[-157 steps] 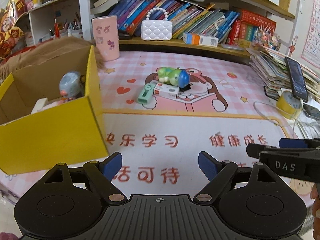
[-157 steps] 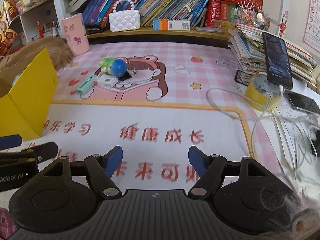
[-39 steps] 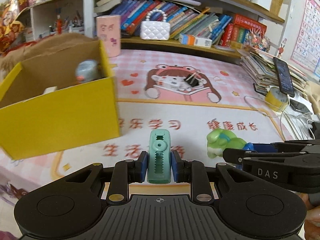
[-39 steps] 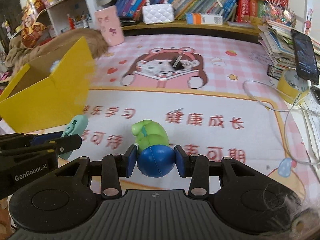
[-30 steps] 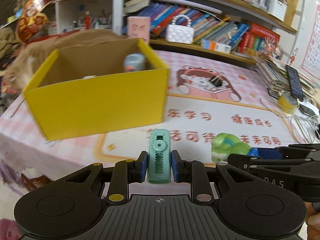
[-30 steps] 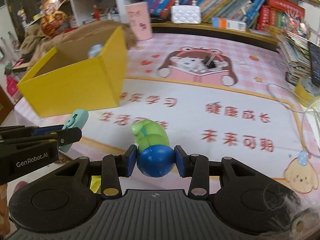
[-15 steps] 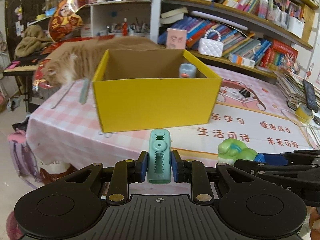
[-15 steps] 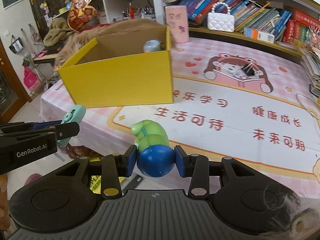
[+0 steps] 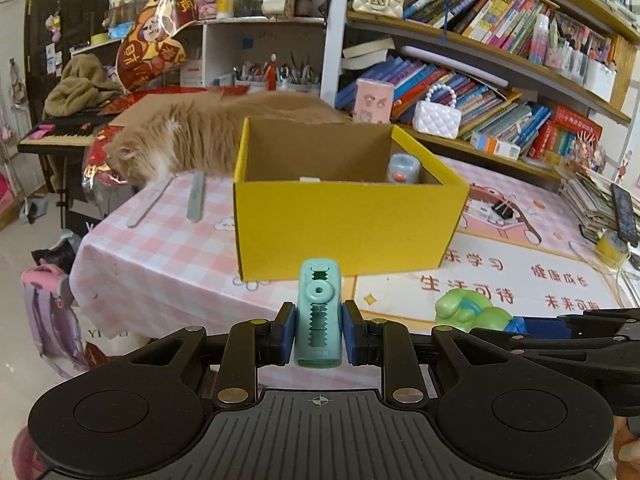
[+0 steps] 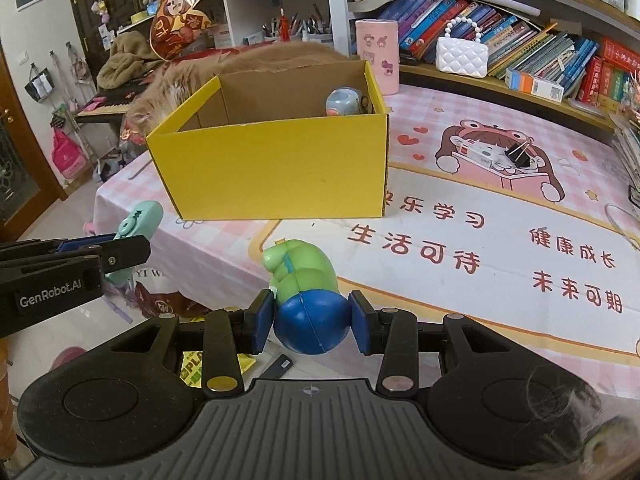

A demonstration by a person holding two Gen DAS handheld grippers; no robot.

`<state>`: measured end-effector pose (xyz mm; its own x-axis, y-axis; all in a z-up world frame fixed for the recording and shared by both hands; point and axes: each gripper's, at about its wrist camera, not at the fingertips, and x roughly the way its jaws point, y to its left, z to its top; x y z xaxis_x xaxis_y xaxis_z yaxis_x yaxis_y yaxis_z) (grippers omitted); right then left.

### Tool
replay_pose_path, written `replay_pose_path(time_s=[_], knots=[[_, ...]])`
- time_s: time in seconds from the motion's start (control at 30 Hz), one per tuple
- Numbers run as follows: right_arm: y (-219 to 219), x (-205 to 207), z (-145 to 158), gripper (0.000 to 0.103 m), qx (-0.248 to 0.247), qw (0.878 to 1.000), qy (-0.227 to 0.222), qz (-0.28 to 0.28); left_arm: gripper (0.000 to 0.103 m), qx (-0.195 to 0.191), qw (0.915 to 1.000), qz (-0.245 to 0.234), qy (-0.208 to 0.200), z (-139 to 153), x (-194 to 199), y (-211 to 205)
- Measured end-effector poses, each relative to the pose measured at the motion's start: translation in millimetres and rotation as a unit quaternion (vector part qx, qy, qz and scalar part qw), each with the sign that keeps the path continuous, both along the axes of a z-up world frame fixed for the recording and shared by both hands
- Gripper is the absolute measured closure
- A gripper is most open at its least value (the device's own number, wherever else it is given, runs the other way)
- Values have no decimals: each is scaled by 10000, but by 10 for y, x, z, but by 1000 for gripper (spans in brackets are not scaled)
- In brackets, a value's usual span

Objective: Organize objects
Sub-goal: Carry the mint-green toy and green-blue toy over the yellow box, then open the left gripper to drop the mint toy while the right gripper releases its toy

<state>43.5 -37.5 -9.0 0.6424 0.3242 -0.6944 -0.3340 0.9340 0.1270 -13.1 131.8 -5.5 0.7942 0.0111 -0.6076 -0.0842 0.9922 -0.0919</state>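
- Both claws are loaded: the left claw (image 9: 319,338) is pressed onto a mint-green correction-tape dispenser (image 9: 318,314), and the right claw (image 10: 312,322) is pinched on the blue base of a green and blue toy (image 10: 306,304).
- Each item is carried in the air in front of the yellow box (image 10: 276,160), off the near edge of the worktop (image 10: 480,240); neither is over the box opening yet.
- The toy is gripped on a rounded, smooth surface, so a slip out of the pads is judged likely if the grip is eased or the claw is tilted during the approach.
- With bare floor (image 10: 52,320) below the claws, a dropped item would fall off the worktop, not into the box.
- The two claws are held near each other; a collision could be caused if both are driven to the opening together.
- The near wall of the box stands between the claws and the opening; if it is not cleared with height, the box could be pushed along the cloth.
- A grey-blue object (image 10: 346,102) already sits in the far right corner and could be struck by a release there.
- An orange cat (image 9: 192,140) lies just behind the box and could be startled.
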Motion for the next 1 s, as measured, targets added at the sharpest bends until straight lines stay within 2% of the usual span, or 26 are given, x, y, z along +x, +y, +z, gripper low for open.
replay_pose_path(time_s=[0.17, 0.33, 0.6, 0.73, 1.0], knots=[[65, 117, 101, 65, -9, 9999, -162, 34, 80, 16, 9999, 72, -149, 77, 102, 77], [105, 318, 279, 65, 93, 9989, -454, 58, 80, 0, 9985, 156, -521, 270, 253, 131], [226, 871, 587, 65, 208, 9932, -1102, 322, 80, 36, 9955, 301, -902, 469, 784, 153], [339, 1141, 660, 65, 30, 9882, -1422, 570, 80, 57, 9952, 388, -896, 445, 1080, 143], [481, 1654, 455, 66, -79, 9904, -1056, 887, 80, 191, 9981, 458, -352, 177, 1459, 103]])
